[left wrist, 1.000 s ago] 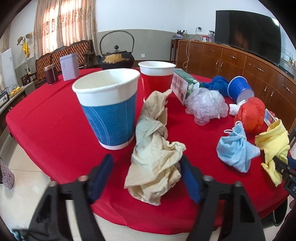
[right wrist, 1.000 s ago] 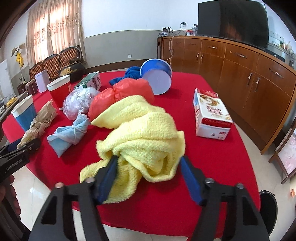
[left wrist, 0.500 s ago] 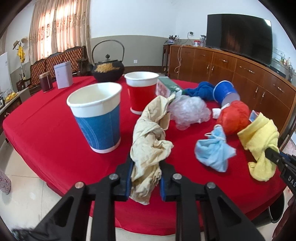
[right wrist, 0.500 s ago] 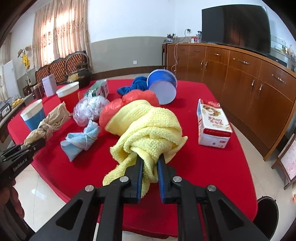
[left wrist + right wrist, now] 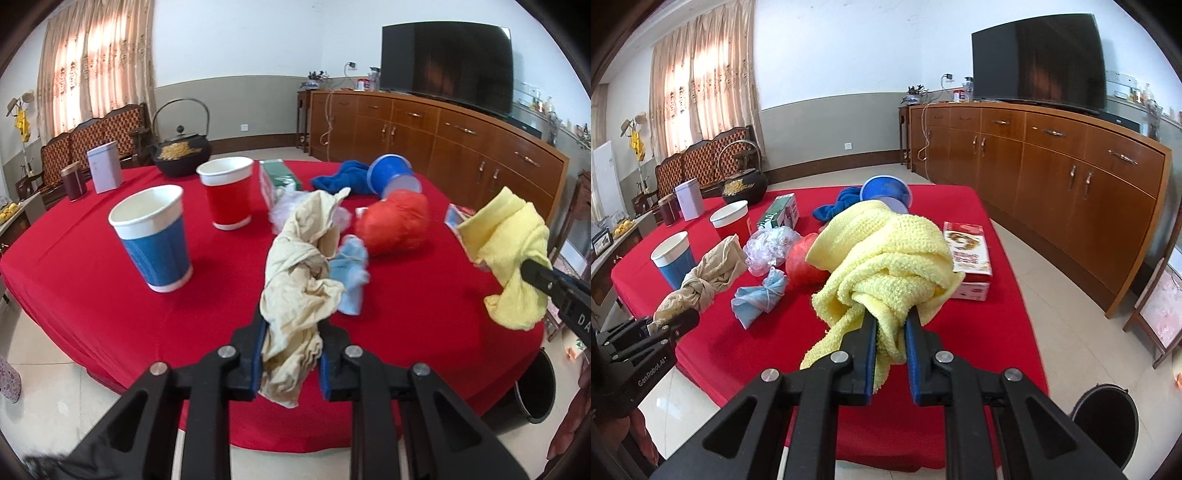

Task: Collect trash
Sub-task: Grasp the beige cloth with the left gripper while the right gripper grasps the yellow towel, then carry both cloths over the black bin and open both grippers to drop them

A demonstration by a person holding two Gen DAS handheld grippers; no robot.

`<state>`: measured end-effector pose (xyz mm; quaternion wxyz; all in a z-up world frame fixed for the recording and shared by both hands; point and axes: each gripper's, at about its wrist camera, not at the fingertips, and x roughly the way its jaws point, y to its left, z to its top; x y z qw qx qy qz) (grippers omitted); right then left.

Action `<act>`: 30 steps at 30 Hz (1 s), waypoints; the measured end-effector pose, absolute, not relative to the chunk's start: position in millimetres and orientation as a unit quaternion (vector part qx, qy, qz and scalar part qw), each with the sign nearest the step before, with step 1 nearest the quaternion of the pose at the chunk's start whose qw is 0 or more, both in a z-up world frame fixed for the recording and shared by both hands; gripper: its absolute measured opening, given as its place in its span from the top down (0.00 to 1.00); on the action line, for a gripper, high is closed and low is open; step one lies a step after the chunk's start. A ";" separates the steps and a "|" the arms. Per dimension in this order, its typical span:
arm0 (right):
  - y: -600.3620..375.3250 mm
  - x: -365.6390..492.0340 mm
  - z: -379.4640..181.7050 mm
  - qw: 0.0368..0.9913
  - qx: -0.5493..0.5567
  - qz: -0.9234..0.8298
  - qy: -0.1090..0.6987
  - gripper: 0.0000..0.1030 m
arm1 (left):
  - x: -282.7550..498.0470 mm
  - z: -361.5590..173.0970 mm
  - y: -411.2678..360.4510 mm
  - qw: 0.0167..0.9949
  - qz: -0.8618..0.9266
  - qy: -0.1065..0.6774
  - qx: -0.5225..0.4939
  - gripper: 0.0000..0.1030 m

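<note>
Beige cloth (image 5: 295,291): knotted, clamped between the pads of the left gripper (image 5: 290,354), lifted over the near edge of the red tabletop (image 5: 92,266). Yellow towel (image 5: 886,258): bunched, clamped in the right gripper (image 5: 890,350), above the same edge. Left gripper body marked "GenRobot.AI". Remaining on the tabletop: blue cup (image 5: 155,243), red cup (image 5: 229,192), light-blue bundle (image 5: 761,295), red-and-white carton (image 5: 969,254), print unreadable.
</note>
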<state>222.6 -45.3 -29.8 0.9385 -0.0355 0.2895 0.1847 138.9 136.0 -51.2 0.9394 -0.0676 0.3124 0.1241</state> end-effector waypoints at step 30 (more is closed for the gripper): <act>-261.7 194.1 -51.4 0.944 0.006 0.054 0.326 0.85 | 157.7 -44.9 -90.2 0.941 -0.041 0.335 -0.011 0.76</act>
